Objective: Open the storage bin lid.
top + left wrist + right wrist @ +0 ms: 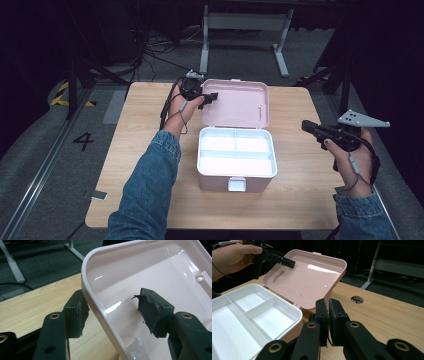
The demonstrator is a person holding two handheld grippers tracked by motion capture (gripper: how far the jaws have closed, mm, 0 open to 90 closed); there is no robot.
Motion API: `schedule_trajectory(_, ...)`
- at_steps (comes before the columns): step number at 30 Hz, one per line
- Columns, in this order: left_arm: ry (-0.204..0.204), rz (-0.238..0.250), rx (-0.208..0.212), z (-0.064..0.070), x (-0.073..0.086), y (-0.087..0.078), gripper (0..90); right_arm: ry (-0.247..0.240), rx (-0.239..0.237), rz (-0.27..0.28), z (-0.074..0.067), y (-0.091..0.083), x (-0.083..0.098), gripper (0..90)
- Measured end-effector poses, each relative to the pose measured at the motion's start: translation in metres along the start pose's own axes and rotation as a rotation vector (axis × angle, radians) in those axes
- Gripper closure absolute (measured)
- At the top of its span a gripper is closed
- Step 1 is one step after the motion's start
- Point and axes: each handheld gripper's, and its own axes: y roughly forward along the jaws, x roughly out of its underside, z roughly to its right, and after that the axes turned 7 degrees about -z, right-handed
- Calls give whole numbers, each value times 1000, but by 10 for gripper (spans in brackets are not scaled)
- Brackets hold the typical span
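Left gripper [113, 311] parted astride pink lid [150, 277] rim; right gripper [328, 315] seemingly clenched, empty.

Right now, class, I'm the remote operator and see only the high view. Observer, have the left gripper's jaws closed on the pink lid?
Observer: No. The left gripper view shows the left gripper open, its jaws straddling the rim of the pink lid, one outside and one inside.
Operator: And the right gripper?
Observer: In the right gripper view the right gripper is shut, with nothing between its jaws, pointing toward the lid.
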Motion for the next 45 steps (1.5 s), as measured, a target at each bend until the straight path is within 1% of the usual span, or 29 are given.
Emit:
schedule_trajectory(2, 6, -5, 0, -1, 1, 1, 412, -2, -1, -6, 0, 1, 0, 869)
schedule_trajectory(4, -2, -12, 1, -2, 2, 3, 409, -3, -1, -6, 0, 1, 0, 869)
schedule_trajectory(6, -22, -28, 3, -4, 4, 6, 406, 0, -4, -9, -1, 1, 1, 869)
schedule_trajectory(7, -22, -28, 3, -4, 4, 6, 410, 0, -4, -9, -1, 1, 1, 869)
schedule_trajectory(8, -32, -34, 6, -4, 4, 6, 410, 1, -4, -10, -1, 1, 1, 869)
schedule_trajectory(9, -29, -36, 0, -5, 4, 7, 414, -1, -4, -9, -1, 1, 1, 869)
schedule_trajectory(11, -43, -40, 2, -4, 4, 7, 414, -5, -3, -5, 0, 1, 1, 868)
schedule_trajectory(12, -40, -42, 1, -5, 4, 8, 413, 2, -3, -7, 0, 0, 1, 867)
schedule_trajectory(15, -49, -50, 2, -5, 5, 8, 408, 3, -2, -8, 1, 0, 2, 867)
schedule_trajectory(18, -58, -70, -2, -4, 6, 11, 386, 6, -3, -9, 1, 0, 2, 865)
schedule_trajectory(19, -55, -77, -1, -4, 6, 13, 378, 5, -5, -9, 1, 0, 2, 865)
schedule_trajectory(21, -65, -90, -7, -3, 7, 15, 362, 7, -4, -8, 1, 0, 2, 863)
schedule_trajectory(23, -77, -101, -3, -3, 8, 16, 355, 9, -4, -6, 2, -1, 2, 861)
schedule_trajectory(25, -79, -103, -15, -4, 9, 17, 345, 8, -5, -6, 3, -1, 2, 858)
schedule_trajectory(27, -76, -94, -19, -4, 10, 17, 305, 14, -7, -8, 3, -1, 3, 852)
schedule_trajectory(28, -83, -80, -28, -4, 10, 15, 280, 20, -7, -2, 4, -1, 3, 843)
schedule_trajectory(29, -78, -70, -35, -4, 10, 14, 267, 20, -6, -1, 4, -1, 3, 841)
schedule_trajectory(31, -72, -52, -48, -3, 8, 9, 263, 20, -7, 3, 6, -1, 2, 832)
schedule_trajectory(32, -68, -41, -48, -2, 8, 6, 256, 26, -9, 3, 6, -1, 2, 825)
schedule_trajectory(35, -48, -10, -56, 2, 5, -6, 254, 31, -11, 8, 9, 1, 1, 797)
schedule_trajectory(36, -52, -1, -54, 4, 4, -11, 254, 30, -9, 8, 9, 2, 1, 791)
schedule_trajectory(37, -35, 11, -53, 5, 3, -17, 255, 35, -14, 9, 10, 4, 0, 779)
schedule_trajectory(38, -32, 19, -54, 8, 2, -24, 255, 38, -17, 8, 10, 5, -1, 754)
schedule_trajectory(39, -32, 19, -54, 8, 2, -24, 255, 40, -26, 11, 11, 8, -2, 722)
schedule_trajectory(40, -15, 38, -57, 12, 0, -35, 255, 42, -26, 5, 11, 10, -3, 702)
schedule_trajectory(41, -13, 36, -53, 15, 0, -41, 255, 36, -22, 2, 11, 11, -3, 686)
schedule_trajectory(42, 0, 43, -53, 18, -1, -47, 255, 33, -19, -1, 11, 14, -4, 666)
schedule_trajectory(44, 24, 40, -48, 25, -1, -59, 253, 34, -23, -6, 11, 18, -5, 618)
schedule_trajectory(45, 31, 31, -44, 28, -1, -65, 251, 32, -22, -12, 11, 20, -6, 599)
